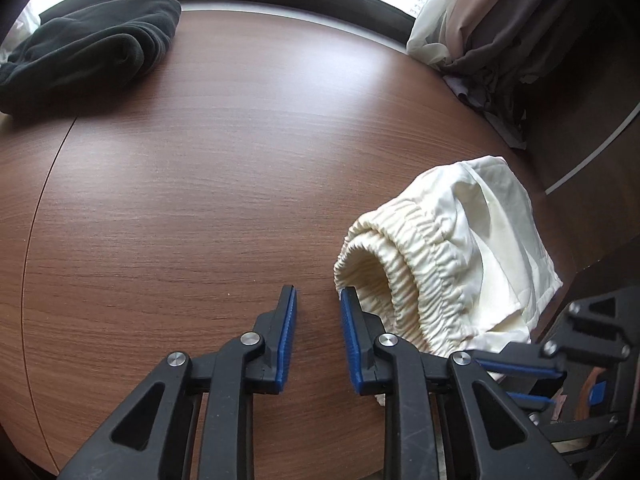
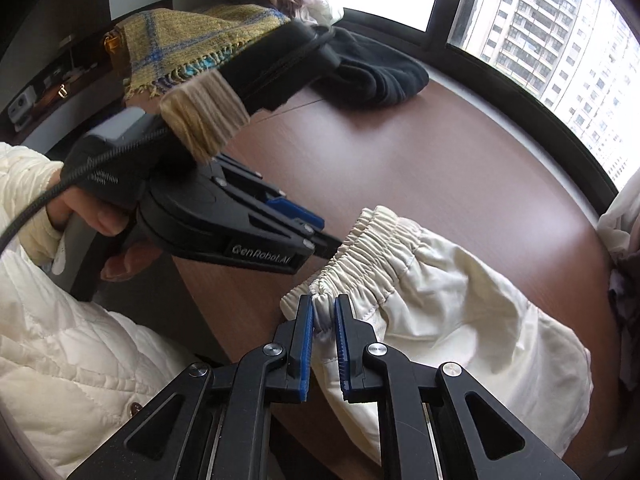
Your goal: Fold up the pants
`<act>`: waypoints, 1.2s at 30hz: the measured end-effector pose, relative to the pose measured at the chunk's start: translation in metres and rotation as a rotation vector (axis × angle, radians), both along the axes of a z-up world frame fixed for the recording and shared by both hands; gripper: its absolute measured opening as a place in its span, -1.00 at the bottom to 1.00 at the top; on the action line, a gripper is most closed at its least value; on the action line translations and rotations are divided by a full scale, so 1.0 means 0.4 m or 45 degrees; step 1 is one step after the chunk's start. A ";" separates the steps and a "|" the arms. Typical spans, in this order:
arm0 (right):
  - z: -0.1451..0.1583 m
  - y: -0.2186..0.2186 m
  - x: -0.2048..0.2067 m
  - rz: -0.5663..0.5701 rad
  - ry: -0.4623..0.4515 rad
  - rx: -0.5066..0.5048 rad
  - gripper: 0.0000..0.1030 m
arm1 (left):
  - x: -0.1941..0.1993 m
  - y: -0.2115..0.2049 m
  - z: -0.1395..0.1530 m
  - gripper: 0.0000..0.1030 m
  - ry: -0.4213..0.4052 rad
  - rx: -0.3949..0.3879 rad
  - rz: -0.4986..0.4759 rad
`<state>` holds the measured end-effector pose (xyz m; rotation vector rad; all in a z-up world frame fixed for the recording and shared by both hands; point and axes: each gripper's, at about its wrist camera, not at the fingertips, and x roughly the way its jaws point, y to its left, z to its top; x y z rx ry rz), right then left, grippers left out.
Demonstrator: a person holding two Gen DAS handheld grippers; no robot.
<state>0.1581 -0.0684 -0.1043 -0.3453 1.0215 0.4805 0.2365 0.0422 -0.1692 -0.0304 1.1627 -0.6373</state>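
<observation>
Right tool (image 2: 323, 312) clamped on cream pants (image 2: 440, 300) waistband, seemingly; left tool (image 1: 318, 300) apart, beside waistband on table (image 1: 200, 200).

Pants (image 1: 452, 264) at the table's (image 1: 200, 184) near right edge, dark garment (image 1: 88, 44) at its far left, curtains (image 1: 480, 20) behind

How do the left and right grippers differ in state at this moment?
The right gripper is shut on the cream pants' elastic waistband; the left gripper is open, holding nothing. The right one sits at the table edge; the left hovers over bare wood beside the waistband. Both have blue pads.
</observation>
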 end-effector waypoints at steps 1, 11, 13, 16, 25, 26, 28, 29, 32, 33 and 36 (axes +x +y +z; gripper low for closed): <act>-0.017 0.000 0.000 -0.011 0.026 0.011 -0.77 | 0.004 0.003 0.000 -0.54 0.002 0.002 0.009; -0.062 0.014 -0.001 0.011 0.058 0.031 -0.76 | 0.010 0.004 0.009 -0.56 0.029 -0.068 -0.051; -0.064 0.023 -0.002 0.031 0.062 0.039 -0.76 | 0.015 -0.005 0.012 -0.57 0.026 -0.107 -0.070; -0.068 0.024 -0.002 0.040 0.067 0.041 -0.75 | 0.035 -0.021 0.009 -0.57 0.002 -0.100 -0.071; -0.078 0.046 0.002 0.080 0.022 0.029 -0.74 | 0.078 -0.009 0.003 -0.57 -0.005 -0.108 0.077; -0.079 0.050 0.004 0.081 0.013 0.031 -0.74 | 0.084 -0.004 0.004 -0.57 -0.003 -0.109 0.093; -0.079 0.063 0.014 0.081 0.005 0.044 -0.74 | 0.097 0.002 0.003 -0.57 -0.009 -0.100 0.112; -0.079 0.070 0.019 0.091 -0.003 0.048 -0.74 | 0.099 0.004 0.005 -0.57 -0.024 -0.086 0.112; -0.083 0.096 0.034 0.154 -0.049 0.036 -0.74 | 0.120 0.017 0.011 -0.57 -0.053 -0.056 0.141; -0.083 0.106 0.042 0.169 -0.059 0.031 -0.74 | 0.128 0.025 0.013 -0.56 -0.055 -0.052 0.153; -0.083 0.124 0.057 0.187 -0.074 0.021 -0.73 | 0.131 0.040 0.023 -0.48 -0.082 -0.015 0.156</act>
